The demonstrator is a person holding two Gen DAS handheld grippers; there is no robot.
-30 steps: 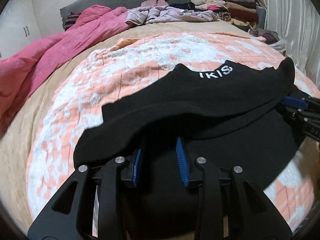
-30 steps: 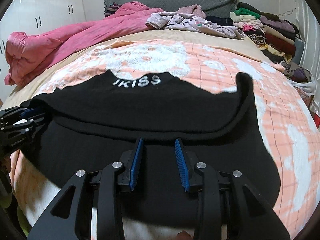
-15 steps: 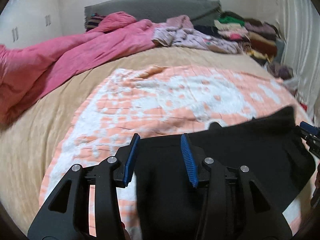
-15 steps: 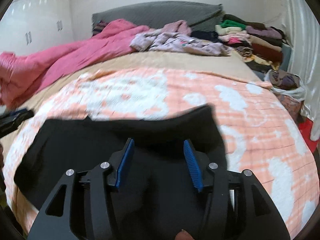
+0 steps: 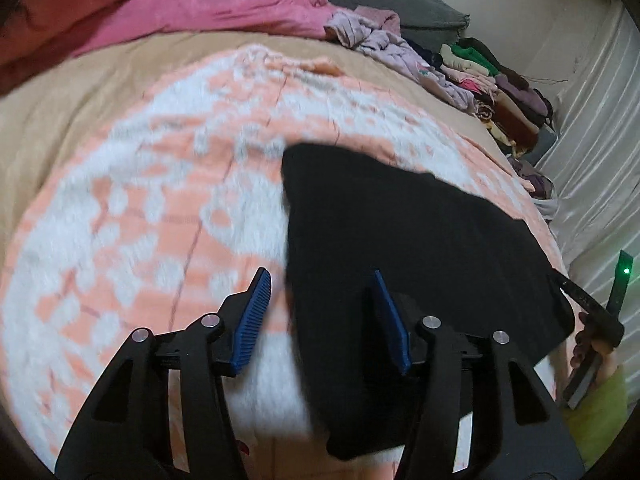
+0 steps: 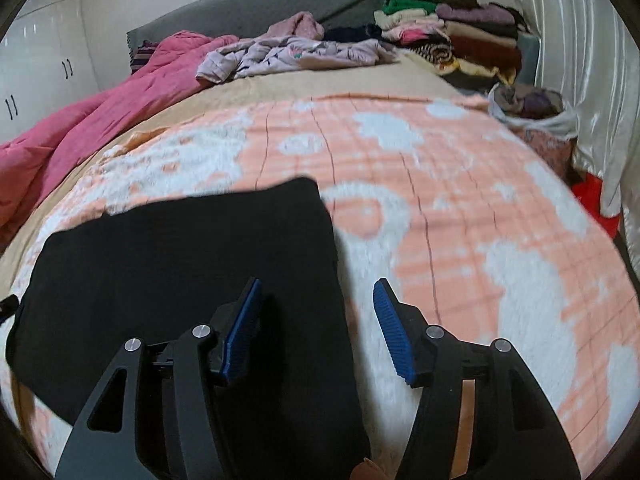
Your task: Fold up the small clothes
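The black garment is lying flat on the peach-and-white blanket on the bed, folded into a rough rectangle. In the left wrist view it fills the 3 o'clock half; in the right wrist view it sits from centre toward 9 o'clock.

The left tool is spread and its jaws are opening. The garment's edge runs between the blue pads, but nothing is pinched. Same with the right tool: spread, opening, straddling the opposite edge with no grip on the cloth. So it looks like a fold just got laid down and let go.

For doing this bit well, I'd say let the jaws clear the fabric fully before lifting away so the top layer doesn't drag, then check that the edges line up. The frames are pretty motion-blurred, so I can't tell if the layers are square or if there's a wrinkle hiding in there.

Farther out: a pink comforter at 10 o'clock, loose lilac clothes at 12, and a stack of folded clothes at 1 o'clock.
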